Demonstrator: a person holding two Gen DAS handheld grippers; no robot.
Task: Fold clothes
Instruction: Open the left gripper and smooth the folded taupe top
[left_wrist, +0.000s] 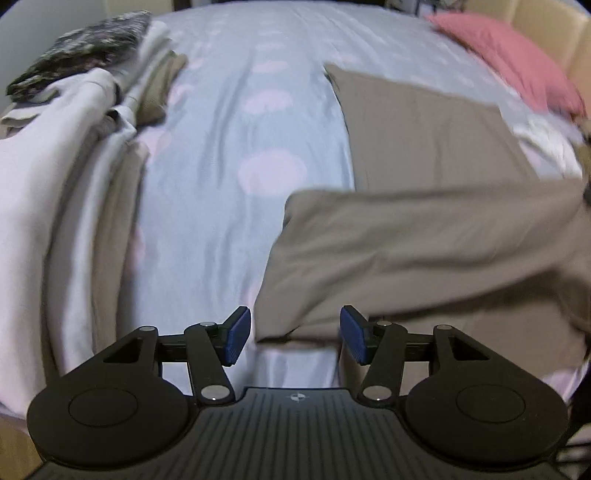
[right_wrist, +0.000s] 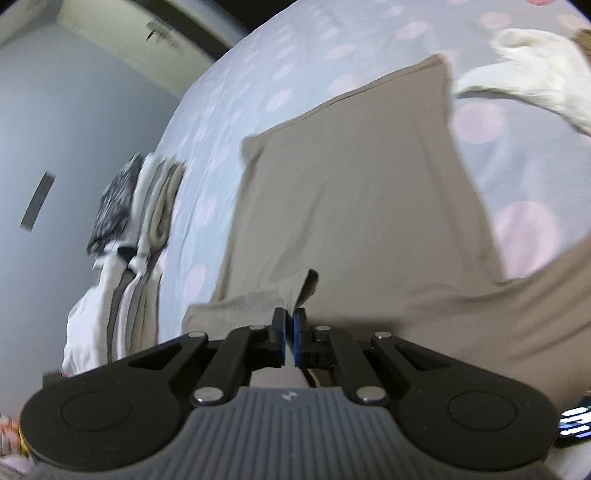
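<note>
A taupe garment (left_wrist: 424, 236) lies spread on the bed, one part folded over toward the left; it also shows in the right wrist view (right_wrist: 351, 206). My left gripper (left_wrist: 291, 334) is open and empty, its blue pads (left_wrist: 236, 334) just short of the garment's near corner. My right gripper (right_wrist: 290, 334) is shut on a bunched edge of the taupe garment (right_wrist: 303, 288) and holds it a little above the bed.
The bed sheet (left_wrist: 229, 155) is pale blue with pink dots. A stack of folded clothes (left_wrist: 74, 122) with a dark patterned piece on top lies along the left. A pink pillow (left_wrist: 517, 55) lies far right. A cream garment (right_wrist: 543, 70) lies beyond the taupe one.
</note>
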